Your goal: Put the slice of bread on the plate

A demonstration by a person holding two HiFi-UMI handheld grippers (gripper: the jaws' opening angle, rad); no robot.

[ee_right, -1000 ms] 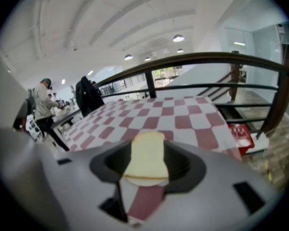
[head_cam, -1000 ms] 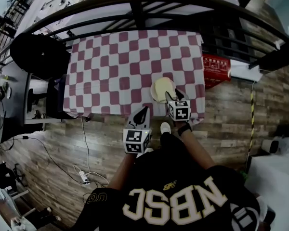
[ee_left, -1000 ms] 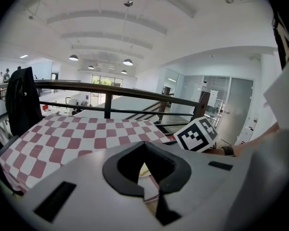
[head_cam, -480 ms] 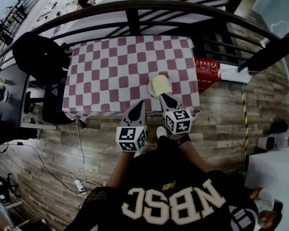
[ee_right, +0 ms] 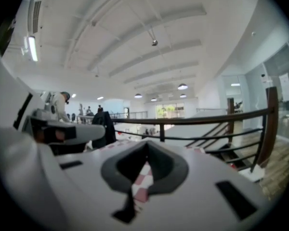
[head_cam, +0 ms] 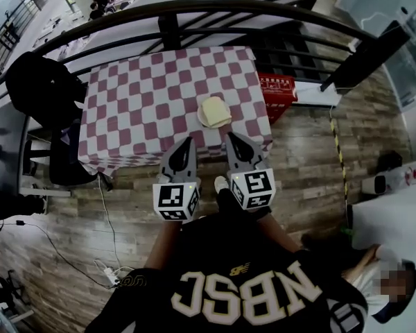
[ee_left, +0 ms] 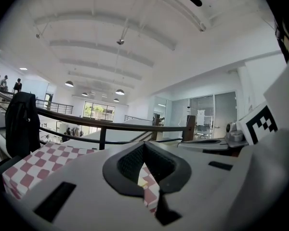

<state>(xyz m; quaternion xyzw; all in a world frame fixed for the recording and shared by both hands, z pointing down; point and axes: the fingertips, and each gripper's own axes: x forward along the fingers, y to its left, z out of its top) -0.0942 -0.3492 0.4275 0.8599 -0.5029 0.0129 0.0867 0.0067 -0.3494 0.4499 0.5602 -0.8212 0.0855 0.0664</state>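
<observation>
**A:** Starting nearest the person, what are the claws doing?

**B:** The left claw (head_cam: pixel 186 144) is hovering over the floor (head_cam: pixel 301 161), short of the tabletop (head_cam: pixel 139 96). It is clenched and gripping nothing. The right claw (head_cam: pixel 232 139) is hanging just beside it. Its jaws have just been closing, and they are now meeting with nothing between them.

**A:** Where is the bread lying?

**B:** The bread (head_cam: pixel 215 109) is resting on the plate (head_cam: pixel 206 124), well apart from both claws. The plate is sitting near the tabletop's front edge, toward the right corner. Judging by that, the task is looking finished.

**A:** Then what is threatening it from here?

**B:** Mostly the plate's place. The cloth (head_cam: pixel 125 155) is hanging over the near edge right in front of the person. A claw or a leg catching that hem would likely be dragging the plate toward the drop. A careless swing of the right claw could be clipping the rim, since it is the closer one. Whether the bread is overhanging the plate is too small to tell. If it is, a small jolt might be sliding it off.

**A:** Is anything farther back mattering?

**B:** Probably not. The jacket (head_cam: pixel 38 82) at the left and the railing (head_cam: pixel 194 9) beyond are standing clear of the plate.
</observation>
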